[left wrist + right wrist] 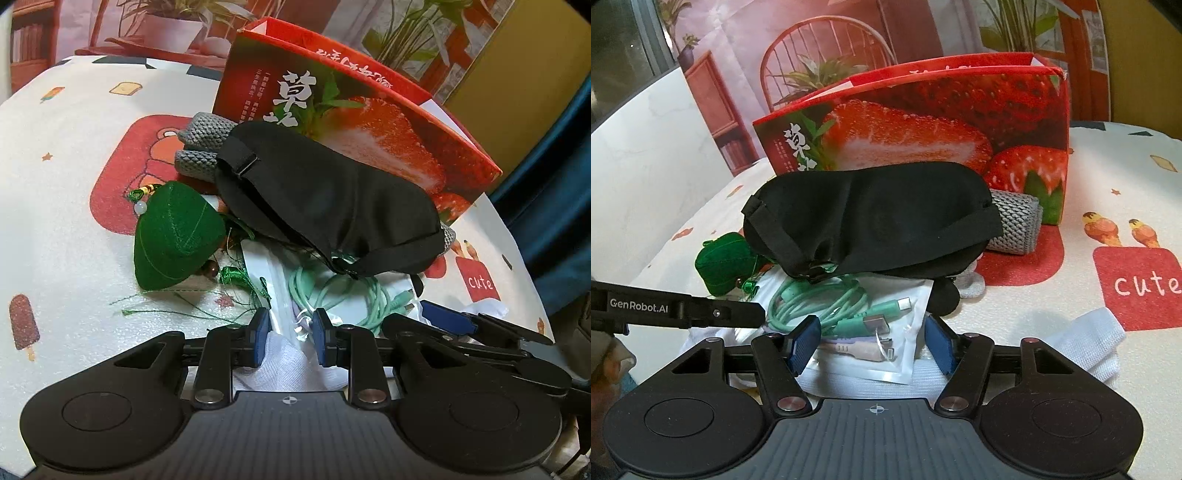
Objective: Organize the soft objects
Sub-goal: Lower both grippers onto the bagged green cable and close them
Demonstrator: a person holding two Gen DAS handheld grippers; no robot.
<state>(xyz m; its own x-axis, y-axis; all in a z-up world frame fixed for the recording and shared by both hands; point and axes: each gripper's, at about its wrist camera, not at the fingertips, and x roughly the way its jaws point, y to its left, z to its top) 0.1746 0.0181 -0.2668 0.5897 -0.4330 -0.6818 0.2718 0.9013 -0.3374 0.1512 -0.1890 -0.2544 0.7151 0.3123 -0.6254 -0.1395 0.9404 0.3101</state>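
The eye mask (325, 195) is showing black, the pouch (177, 236) green, the cable (827, 299) mint, the box (923, 122) red with strawberry print.

Both views are evenly and fairly brightly lit with a soft indoor light that seems to come from above, and the colours carry a warm, reddish cast. The black eye mask (328, 195) swallows most detail, showing only a faint sheen along its folds. Shadows are soft and short, pooling under the mask and beneath the gripper bodies at the near edge. Small glare spots sit on the clear plastic cable bag (905, 354) and on the glossy strawberry box (923, 122). Fisheye distortion bends the tablecloth (66, 206) and the far backdrop strongly toward the edges, with dark corners. Far background is slightly soft; near objects are sharp.
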